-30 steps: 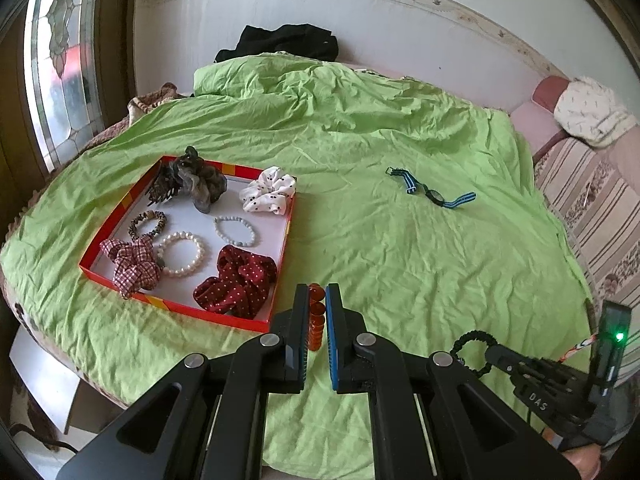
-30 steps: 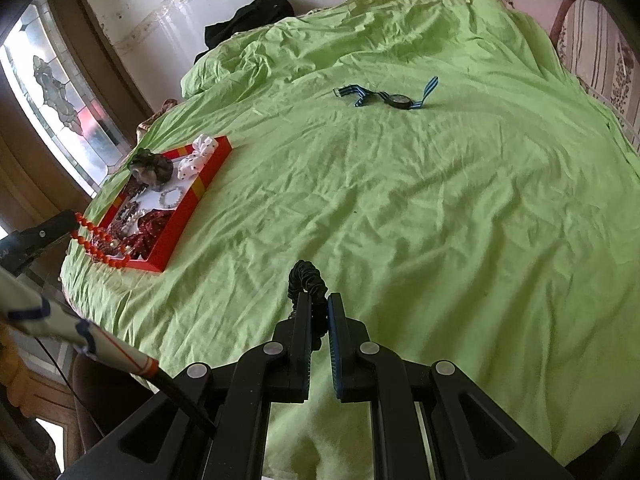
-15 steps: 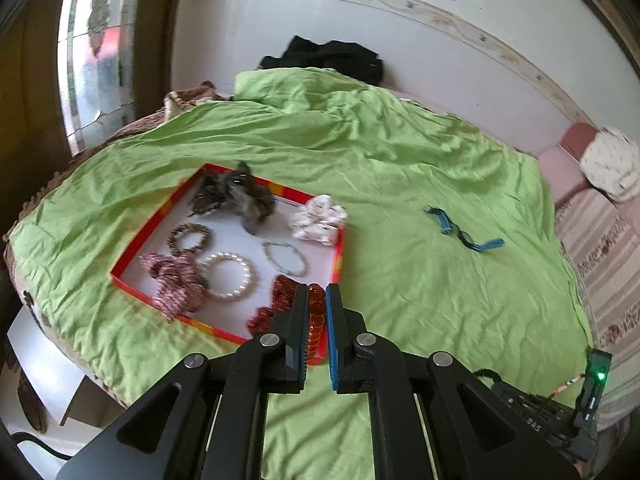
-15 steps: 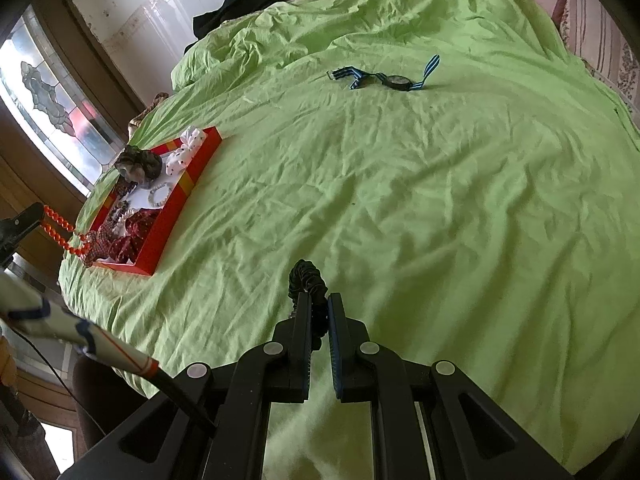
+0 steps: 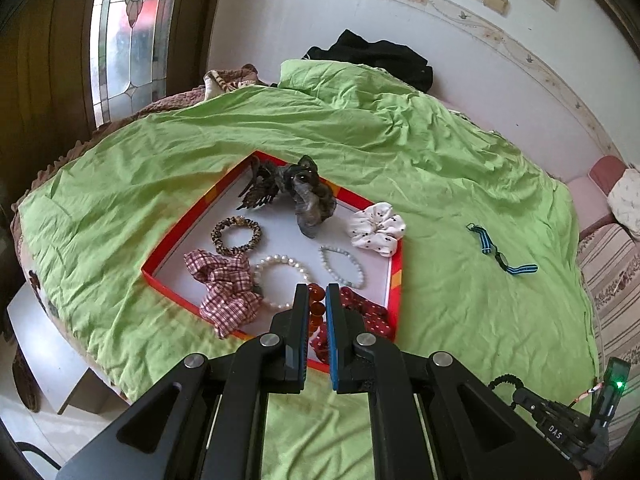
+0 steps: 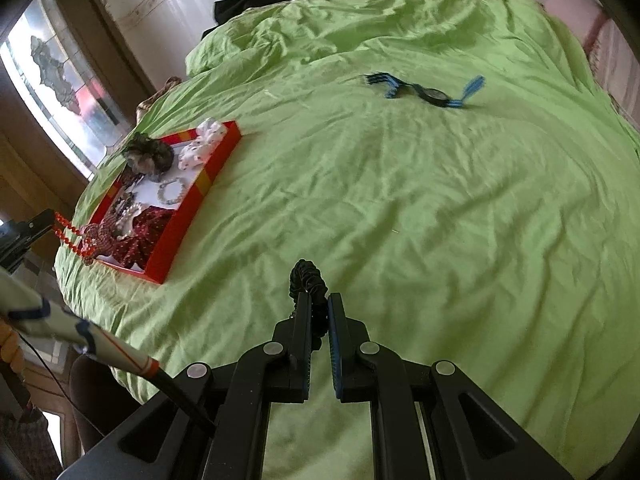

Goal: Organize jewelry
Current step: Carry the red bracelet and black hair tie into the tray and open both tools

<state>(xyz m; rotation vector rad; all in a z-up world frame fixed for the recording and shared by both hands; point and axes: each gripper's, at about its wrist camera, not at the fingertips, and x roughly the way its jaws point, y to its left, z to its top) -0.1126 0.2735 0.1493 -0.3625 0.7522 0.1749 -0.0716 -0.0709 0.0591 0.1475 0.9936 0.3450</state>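
My left gripper is shut on an orange bead bracelet and holds it over the near edge of the red tray, above a red dotted scrunchie. The bracelet also hangs from it in the right wrist view. The tray holds scrunchies, a pearl bracelet, a hair claw and other bracelets. My right gripper is shut on a black hair tie, above the green bedspread, right of the tray. A blue striped watch lies far out on the bed.
Black clothing lies at the bed's head by the wall. A stained-glass window is to the left. A striped sofa with a cushion stands to the right. The bed edge drops off near the tray's left side.
My left gripper has moved left and forward with the orange bracelet, from beside the tray's right corner to over its near edge. My right gripper has barely shifted.
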